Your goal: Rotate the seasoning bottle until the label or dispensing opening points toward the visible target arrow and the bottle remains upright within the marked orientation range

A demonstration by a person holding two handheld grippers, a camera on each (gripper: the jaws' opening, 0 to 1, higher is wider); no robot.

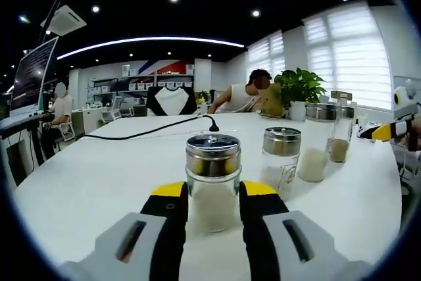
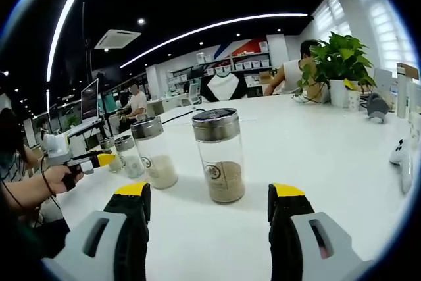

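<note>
Left gripper (image 1: 214, 197): your jaws pinch a seasoning bottle (image 1: 212, 183) of white powder, upright on the white table (image 1: 92, 182).
Right gripper (image 2: 209, 203): your jaws stand spread, apart from the brown-filled bottle (image 2: 221, 154) just ahead.
Row: two more bottles (image 1: 282, 160) stand beside the held one.

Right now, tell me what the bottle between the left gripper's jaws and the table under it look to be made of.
The seasoning bottle: its body looks like clear glass, possibly hard plastic, since the pale powder shows through. Its cap looks like polished metal, mirror-bright with reflections. The table has a smooth white top with a soft sheen, likely laminate or painted; the look leaves it open.
</note>
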